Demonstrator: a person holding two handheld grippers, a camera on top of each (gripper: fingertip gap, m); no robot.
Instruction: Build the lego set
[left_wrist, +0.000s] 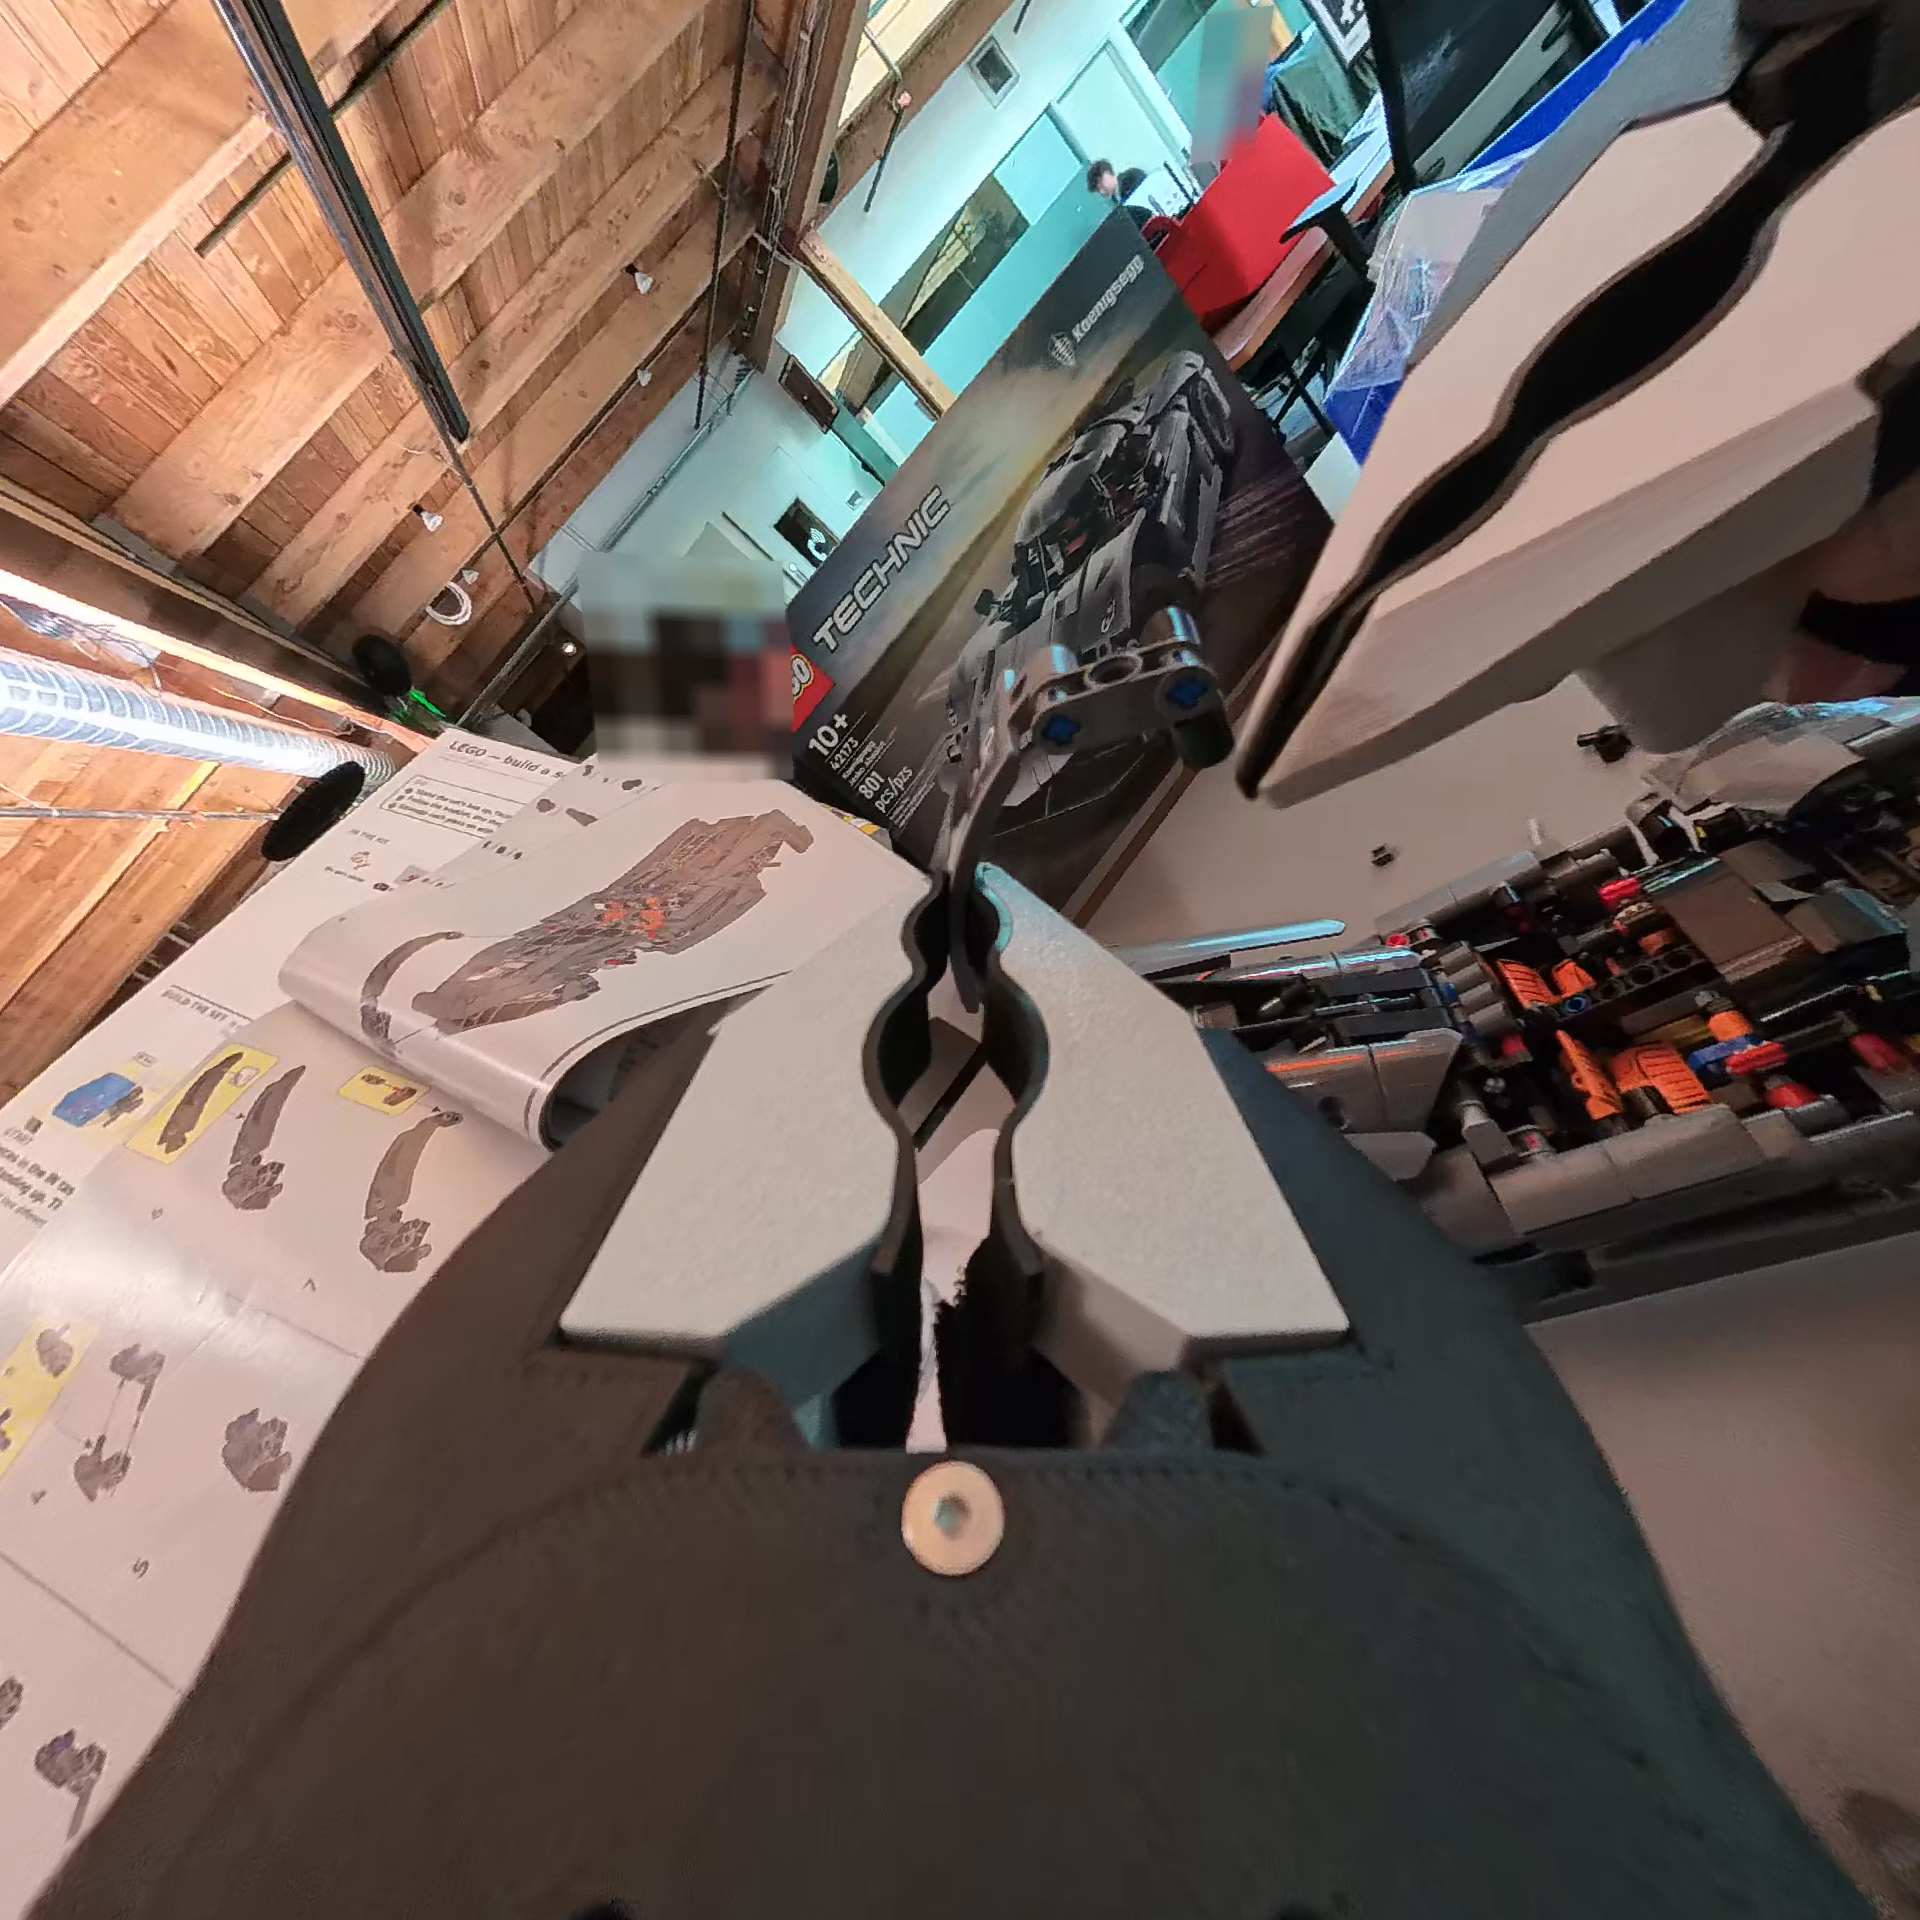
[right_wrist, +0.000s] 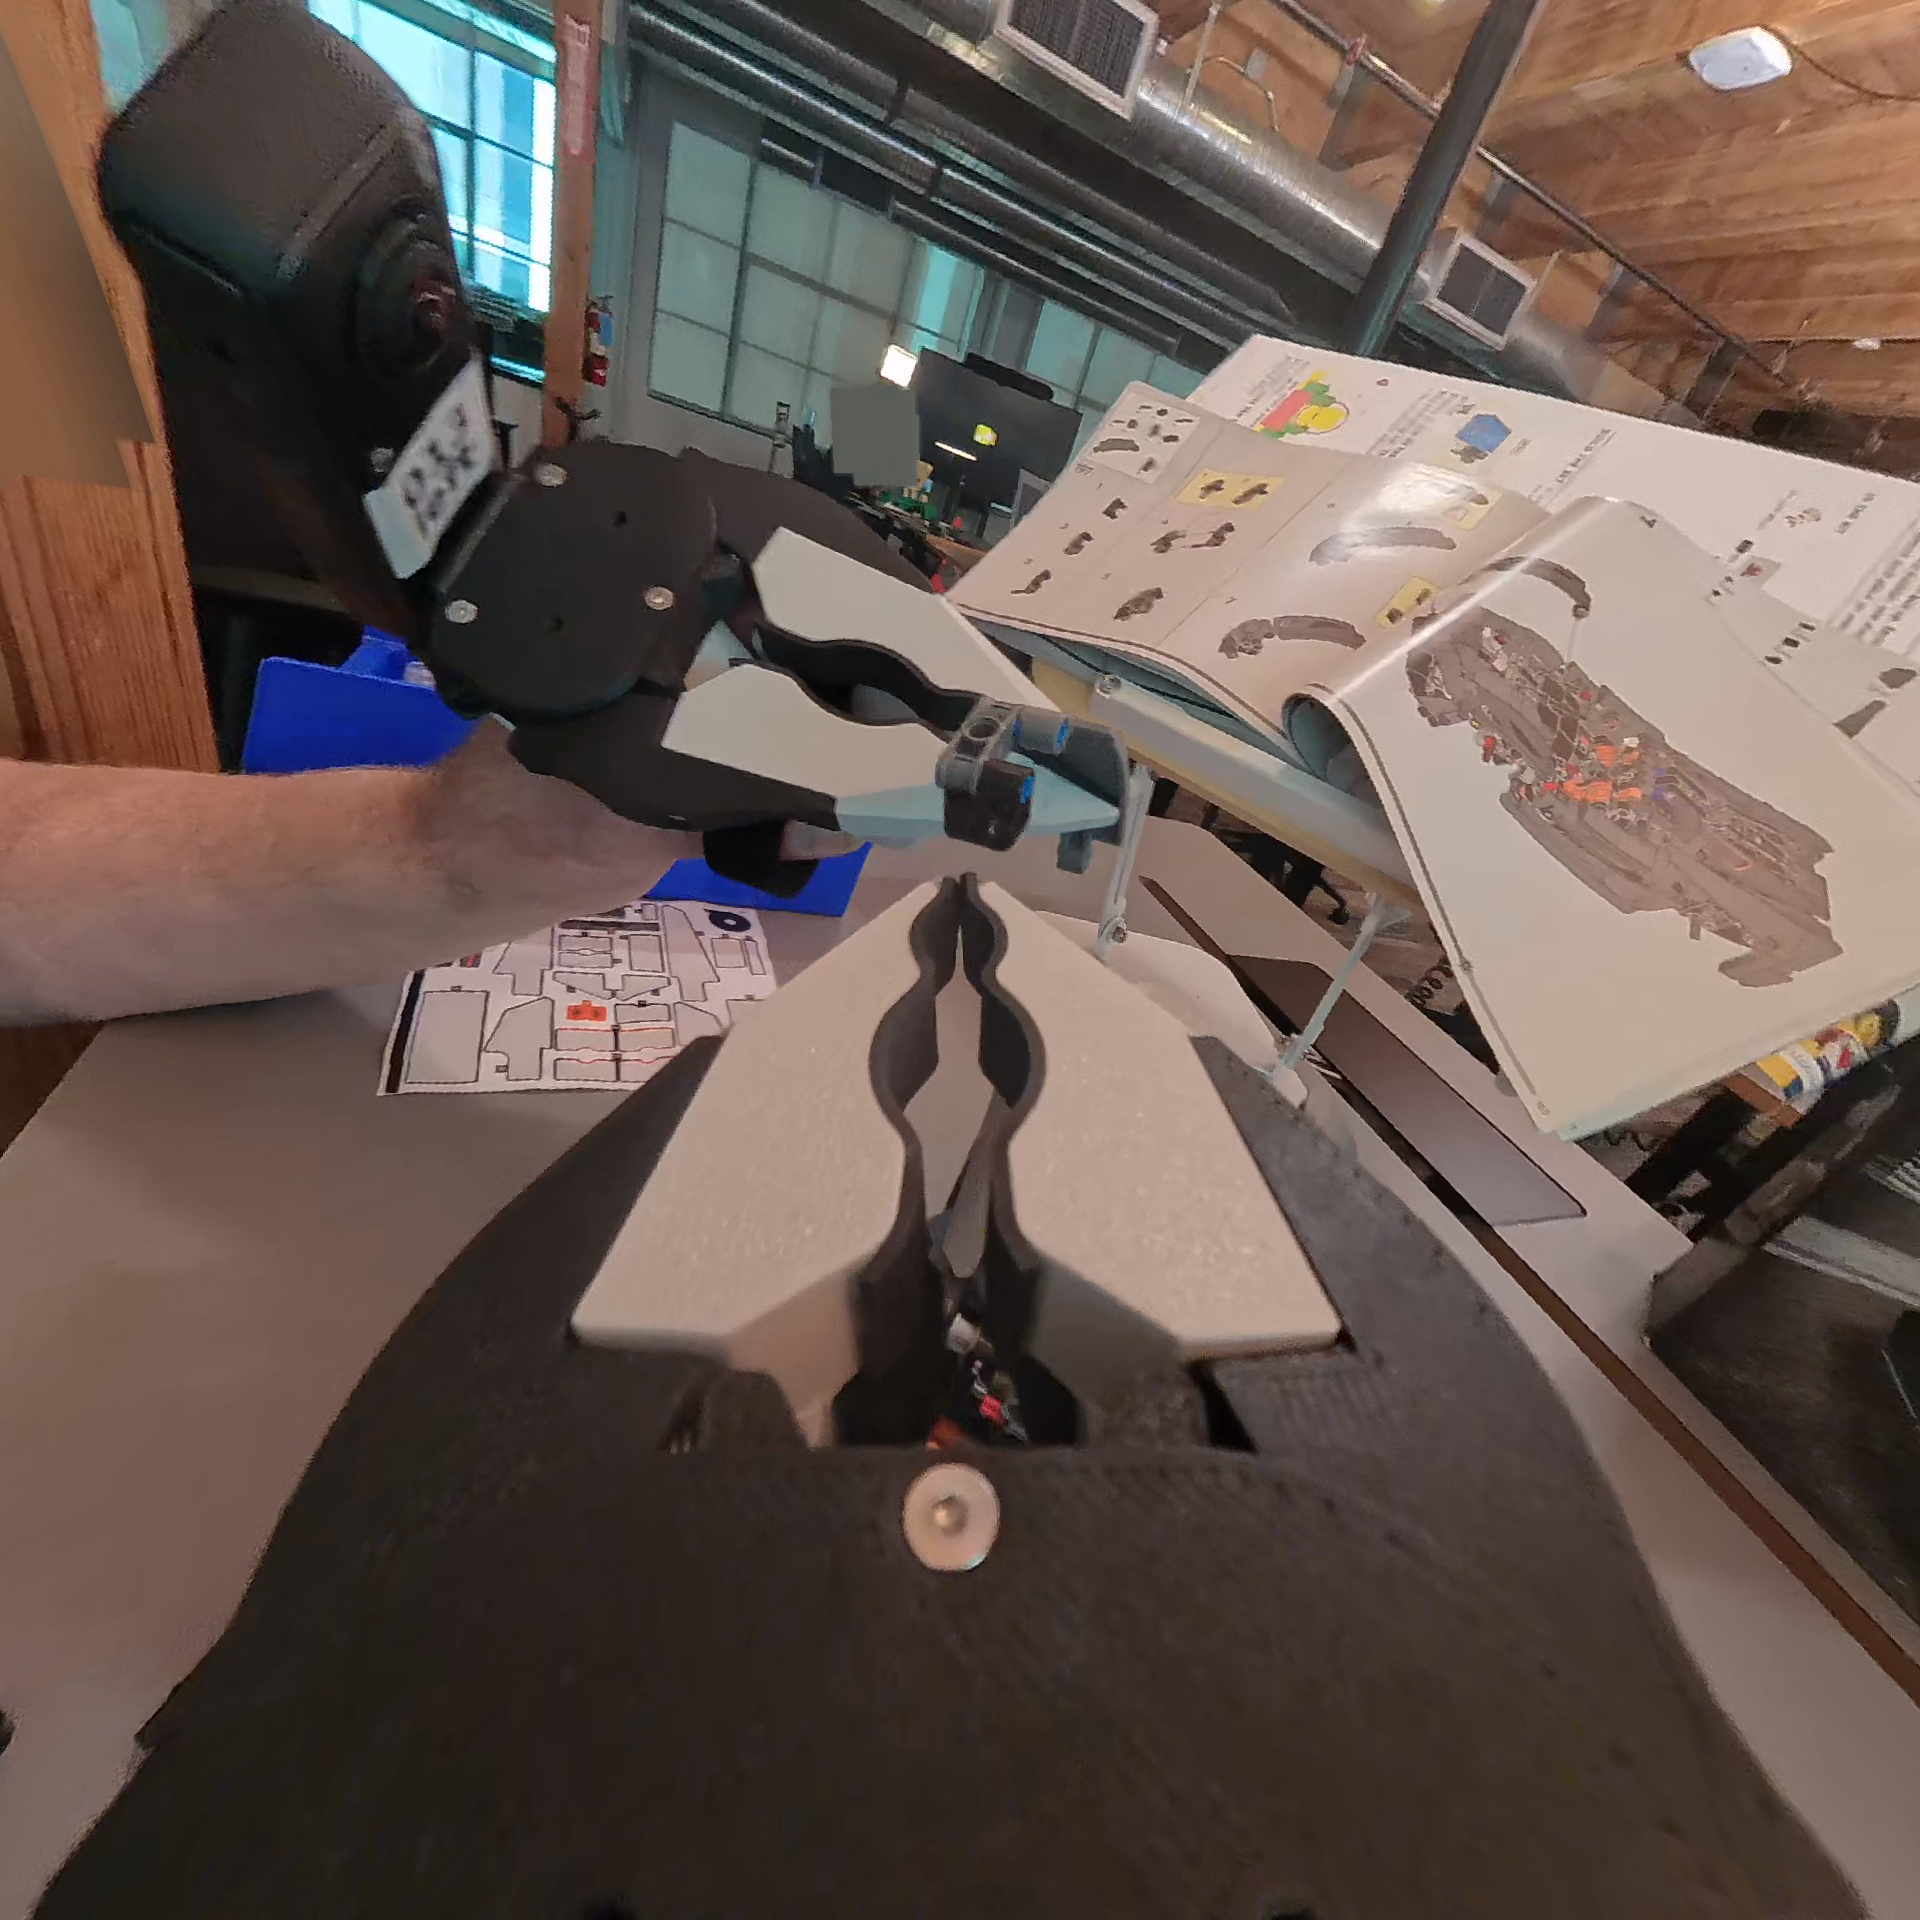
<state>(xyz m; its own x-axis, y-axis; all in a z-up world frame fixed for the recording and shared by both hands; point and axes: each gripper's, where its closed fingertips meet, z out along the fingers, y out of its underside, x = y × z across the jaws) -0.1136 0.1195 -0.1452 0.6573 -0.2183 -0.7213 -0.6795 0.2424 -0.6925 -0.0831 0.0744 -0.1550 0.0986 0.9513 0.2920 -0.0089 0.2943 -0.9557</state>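
My left gripper (left_wrist: 961, 904) is shut on a thin grey curved panel (left_wrist: 977, 831). The panel carries a grey connector with blue pins (left_wrist: 1117, 681) at its far end and is held up in the air. The right wrist view shows this gripper (right_wrist: 1049, 769) from the side with the same piece (right_wrist: 987, 774) at its tips. My right gripper (right_wrist: 961, 894) is shut, with nothing showing between its fingertips. It sits just below the held piece and also shows at the upper right of the left wrist view (left_wrist: 1262, 769). The part-built car (left_wrist: 1558, 1039) lies on the table to the right.
The set's box (left_wrist: 1039, 540) stands behind the held piece. An open instruction booklet (right_wrist: 1558, 727) rests on a tilted stand. A sticker sheet (right_wrist: 582, 997) and a blue bin (right_wrist: 343, 707) lie on the grey table (right_wrist: 260, 1195) under a person's forearm (right_wrist: 260, 873). Tip to tip, the grippers are about 6 centimeters apart.
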